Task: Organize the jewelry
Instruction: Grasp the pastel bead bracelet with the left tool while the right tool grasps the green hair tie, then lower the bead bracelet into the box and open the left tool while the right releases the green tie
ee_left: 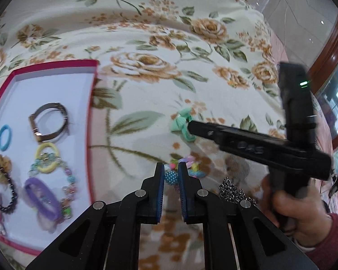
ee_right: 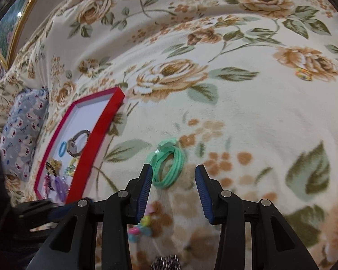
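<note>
A red-rimmed tray (ee_left: 91,103) with a white floor lies on the floral blanket and holds a metal bangle (ee_left: 49,121), a blue ring, a yellow hair tie, a purple band and bead bracelets; it also shows in the right wrist view (ee_right: 106,121). My left gripper (ee_left: 171,168) is nearly shut around a colourful bead bracelet (ee_left: 171,177) with a blue ball bead. My right gripper (ee_right: 173,173) is open just above a mint-green hair tie (ee_right: 169,164), also in the left wrist view (ee_left: 181,121).
A dark metal chain (ee_left: 233,191) lies right of the bead bracelet; it also shows in the right wrist view (ee_right: 165,262). A small multicoloured hair tie (ee_right: 303,74) lies far right. A grey patterned pillow (ee_right: 22,130) sits left of the tray. The bed edge and floor are at upper right.
</note>
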Demonstrator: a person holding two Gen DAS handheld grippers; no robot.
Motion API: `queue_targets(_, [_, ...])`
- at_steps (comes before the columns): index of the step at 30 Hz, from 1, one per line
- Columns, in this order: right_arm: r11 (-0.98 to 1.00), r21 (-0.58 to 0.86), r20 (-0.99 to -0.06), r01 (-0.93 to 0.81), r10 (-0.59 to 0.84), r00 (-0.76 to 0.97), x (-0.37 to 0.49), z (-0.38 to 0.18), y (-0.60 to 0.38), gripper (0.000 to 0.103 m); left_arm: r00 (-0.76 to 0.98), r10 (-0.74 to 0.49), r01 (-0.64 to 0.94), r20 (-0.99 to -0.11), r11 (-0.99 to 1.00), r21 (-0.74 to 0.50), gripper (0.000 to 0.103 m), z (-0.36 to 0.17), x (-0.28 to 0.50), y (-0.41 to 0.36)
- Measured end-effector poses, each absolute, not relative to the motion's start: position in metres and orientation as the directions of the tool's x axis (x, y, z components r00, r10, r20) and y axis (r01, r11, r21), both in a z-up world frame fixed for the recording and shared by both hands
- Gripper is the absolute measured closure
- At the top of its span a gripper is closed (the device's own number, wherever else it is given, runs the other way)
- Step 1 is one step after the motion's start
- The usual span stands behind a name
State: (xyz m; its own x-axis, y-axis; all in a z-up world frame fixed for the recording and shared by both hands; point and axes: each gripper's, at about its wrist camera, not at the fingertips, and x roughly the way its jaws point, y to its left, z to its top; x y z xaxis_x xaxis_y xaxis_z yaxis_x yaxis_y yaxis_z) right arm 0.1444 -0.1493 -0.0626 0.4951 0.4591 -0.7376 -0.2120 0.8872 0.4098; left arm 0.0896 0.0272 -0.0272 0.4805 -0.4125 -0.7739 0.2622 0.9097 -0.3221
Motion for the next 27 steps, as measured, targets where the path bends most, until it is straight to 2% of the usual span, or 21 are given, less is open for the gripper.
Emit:
queue_targets(2, [0.896, 0.385, -0.749, -0.221, 0.444, 0.493, 0.148, -0.065, -0.143, 0.067, 0.489, -0.414, 0.254, -0.768, 0.91, -0.328, 0.092, -0.024, 0.086, 0.035])
queue_targets(3, [0.902, 0.369, -0.751, -0.226, 0.432, 0.499, 0.149, -0.065, -0.14, 0.073, 0.49, -0.417, 0.252, -0.766, 0.908, -0.334, 0.092, -0.023, 0.084, 0.037])
queue_targets(4, [0.906, 0.359, -0.756, -0.225, 0.423, 0.5, 0.15, -0.065, -0.139, 0.095, 0.491, -0.419, 0.25, -0.764, 0.908, -0.337, 0.092, -0.022, 0.083, 0.039])
queue_targets(5, [0.909, 0.353, -0.76, -0.22, 0.416, 0.5, 0.151, -0.065, -0.14, 0.097, 0.493, -0.42, 0.249, -0.762, 0.907, -0.338, 0.092, -0.02, 0.081, 0.042])
queue_targets(15, [0.879, 0.419, -0.677, -0.227, 0.469, 0.568, 0.116, -0.03, -0.171, 0.098, 0.536, -0.449, 0.271, -0.715, 0.893, -0.358, 0.092, 0.011, 0.059, 0.058])
queue_targets(27, [0.863, 0.472, -0.657, -0.178, 0.479, 0.582, 0.056, -0.019, -0.213, 0.098, 0.594, -0.459, 0.275, -0.66, 0.888, -0.369, 0.092, 0.051, 0.017, 0.093])
